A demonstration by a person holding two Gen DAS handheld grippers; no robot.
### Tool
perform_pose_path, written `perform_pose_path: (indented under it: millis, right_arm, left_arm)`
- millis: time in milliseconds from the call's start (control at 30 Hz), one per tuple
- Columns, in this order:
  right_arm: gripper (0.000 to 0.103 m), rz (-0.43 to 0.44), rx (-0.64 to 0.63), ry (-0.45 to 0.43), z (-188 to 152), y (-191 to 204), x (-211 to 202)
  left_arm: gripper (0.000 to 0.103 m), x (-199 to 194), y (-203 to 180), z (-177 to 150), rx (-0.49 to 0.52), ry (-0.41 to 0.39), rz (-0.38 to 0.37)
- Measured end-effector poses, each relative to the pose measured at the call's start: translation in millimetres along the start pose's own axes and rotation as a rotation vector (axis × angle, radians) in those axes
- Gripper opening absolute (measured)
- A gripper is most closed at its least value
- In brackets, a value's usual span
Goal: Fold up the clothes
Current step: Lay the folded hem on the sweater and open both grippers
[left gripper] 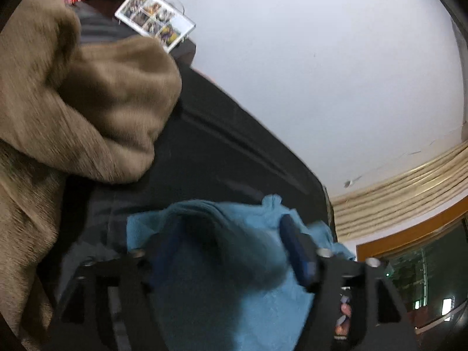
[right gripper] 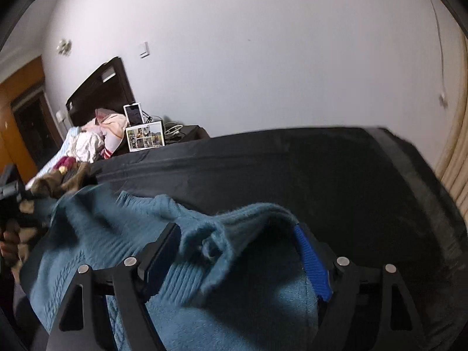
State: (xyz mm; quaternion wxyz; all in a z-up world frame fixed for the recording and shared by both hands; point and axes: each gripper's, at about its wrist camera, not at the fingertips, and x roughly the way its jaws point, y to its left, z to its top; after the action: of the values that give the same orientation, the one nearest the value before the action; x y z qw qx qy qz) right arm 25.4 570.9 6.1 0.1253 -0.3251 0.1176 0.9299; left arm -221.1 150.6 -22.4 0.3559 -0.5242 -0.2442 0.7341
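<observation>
A blue knit sweater [right gripper: 122, 234] lies bunched over the dark bed cover [right gripper: 321, 175]. In the right wrist view its ribbed edge fills the gap between the fingers of my right gripper [right gripper: 237, 248], whose jaws stand wide apart around the cloth. In the left wrist view the same sweater [left gripper: 222, 292] bulges between the fingers of my left gripper [left gripper: 228, 242], also spread wide, blurred. The left gripper also shows at the left edge of the right wrist view [right gripper: 8, 193], held by a hand.
A brown fleece garment [left gripper: 87, 111] is heaped to the left on the dark cover [left gripper: 234, 158]. A photo frame [right gripper: 144, 139], a tablet [right gripper: 134, 113] and a pile of pink and white clothes [right gripper: 96, 137] lie at the far end. Curtains [left gripper: 409, 193] hang to the right.
</observation>
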Motion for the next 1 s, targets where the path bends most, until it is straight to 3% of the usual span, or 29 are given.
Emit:
perform_pose_path:
  millis: [300,400,633,767,1000]
  right_arm:
    - [0.081,-0.064,-0.07,-0.045,0,23,-25]
    - [0.081,-0.059,-0.064,-0.057,0,25,-31]
    - [0.081,-0.083,-0.131,0.062,4,35,9]
    - [0.081,-0.096,-0.169,0.13,7,40,31]
    - [0.081,-0.136,-0.195,0.236,14,39,72]
  left_arm:
    - [0.079,-13,-15,-18,0.065,-0.032,0.034]
    - [0.079,-5,-26,-26,0.117,-0.007,0.041]
    - [0.079,32,-57,-41,0.291,0.032,0.127]
    - [0.079,45,-55,-39,0.306,0.018,0.164]
    - [0.079,51,-31,-37,0.277,0.014,0.158]
